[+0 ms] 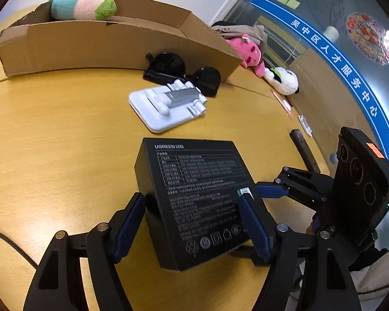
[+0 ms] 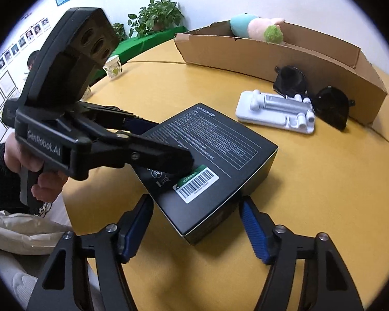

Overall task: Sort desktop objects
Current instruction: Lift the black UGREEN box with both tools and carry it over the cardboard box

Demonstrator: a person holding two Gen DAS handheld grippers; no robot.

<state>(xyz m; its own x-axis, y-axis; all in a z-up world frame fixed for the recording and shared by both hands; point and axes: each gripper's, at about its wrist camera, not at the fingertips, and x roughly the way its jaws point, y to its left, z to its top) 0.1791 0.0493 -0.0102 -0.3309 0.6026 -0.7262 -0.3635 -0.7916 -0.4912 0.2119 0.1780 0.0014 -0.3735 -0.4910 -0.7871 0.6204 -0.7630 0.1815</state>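
Observation:
A black UGREEN box (image 1: 194, 197) lies on the yellow round table (image 1: 51, 142); it also shows in the right wrist view (image 2: 215, 160). My left gripper (image 1: 192, 202) has its blue-padded fingers on either side of the box's near end, gripping it with that end tilted up. My right gripper (image 2: 197, 207) is open, its fingers spread before the box's near corner, not touching. In the left wrist view the right gripper (image 1: 280, 189) reaches in from the right. In the right wrist view the left gripper (image 2: 168, 150) sits over the box's left end.
A white phone stand (image 1: 168, 106) lies beyond the box, with two black items (image 1: 168, 67) behind it. A long cardboard box (image 1: 103, 44) holds a plush toy (image 1: 83, 4). Pink and white plush toys (image 1: 251, 51) lie at the table's far right. A paper cup (image 2: 113, 67) stands far left.

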